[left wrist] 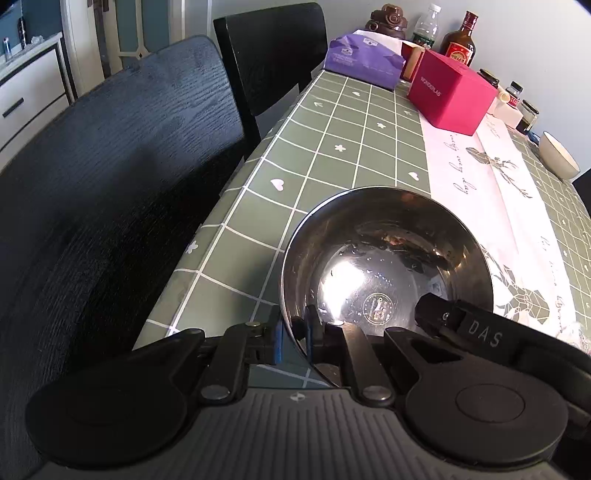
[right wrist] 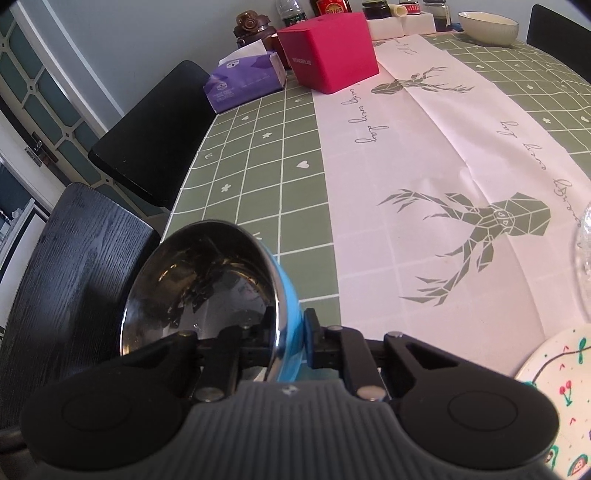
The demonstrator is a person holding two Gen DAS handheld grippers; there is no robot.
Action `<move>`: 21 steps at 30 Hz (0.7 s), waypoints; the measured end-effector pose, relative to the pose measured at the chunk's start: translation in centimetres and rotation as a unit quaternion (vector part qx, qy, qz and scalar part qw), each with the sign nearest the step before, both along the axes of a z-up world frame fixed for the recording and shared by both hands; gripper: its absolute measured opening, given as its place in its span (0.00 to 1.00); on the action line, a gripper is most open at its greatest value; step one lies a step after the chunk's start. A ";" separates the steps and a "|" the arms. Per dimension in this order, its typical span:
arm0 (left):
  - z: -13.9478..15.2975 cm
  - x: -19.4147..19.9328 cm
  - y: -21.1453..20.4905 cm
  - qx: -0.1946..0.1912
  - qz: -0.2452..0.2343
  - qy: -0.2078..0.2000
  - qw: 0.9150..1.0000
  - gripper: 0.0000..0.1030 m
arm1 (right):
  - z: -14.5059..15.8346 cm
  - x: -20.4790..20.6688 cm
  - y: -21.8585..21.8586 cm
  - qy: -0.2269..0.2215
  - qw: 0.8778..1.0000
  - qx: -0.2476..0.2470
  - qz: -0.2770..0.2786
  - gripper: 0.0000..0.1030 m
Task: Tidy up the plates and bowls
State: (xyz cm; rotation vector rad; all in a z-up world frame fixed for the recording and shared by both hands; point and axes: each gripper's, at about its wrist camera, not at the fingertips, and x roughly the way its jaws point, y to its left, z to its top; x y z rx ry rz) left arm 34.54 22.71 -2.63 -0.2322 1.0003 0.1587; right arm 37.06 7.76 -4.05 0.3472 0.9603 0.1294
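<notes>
A steel bowl [left wrist: 388, 258] with a blue outside [right wrist: 207, 284] is held over the near left part of the green checked table. My left gripper [left wrist: 293, 332] is shut on its left rim. My right gripper [right wrist: 290, 339] is shut on its right rim; its finger [left wrist: 443, 317] shows inside the bowl in the left wrist view. A cream bowl [left wrist: 557, 155] stands at the far right of the table, also in the right wrist view [right wrist: 487, 26]. A painted plate [right wrist: 554, 402] lies at the near right.
A pink box [right wrist: 332, 55], a purple tissue pack [right wrist: 243, 81], bottles [left wrist: 458, 40] and jars [left wrist: 526, 116] line the far edge. Two black chairs [left wrist: 110, 177] stand along the table's left side. A clear glass item [right wrist: 583, 266] is at the right edge.
</notes>
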 end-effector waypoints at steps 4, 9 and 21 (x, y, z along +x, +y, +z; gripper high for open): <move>0.7 -0.6 -0.7 0.006 -0.003 -0.001 1.000 0.12 | 0.5 -0.6 -0.6 0.002 1.000 0.013 -0.013 0.12; 2.0 -1.3 -1.3 0.003 -0.006 0.003 1.000 0.12 | 1.8 -1.5 -1.5 0.002 1.000 0.015 -0.017 0.12; 7.8 -5.6 -4.0 0.029 -0.048 0.004 0.998 0.12 | 7.8 -6.8 -3.5 0.012 0.999 0.011 -0.031 0.12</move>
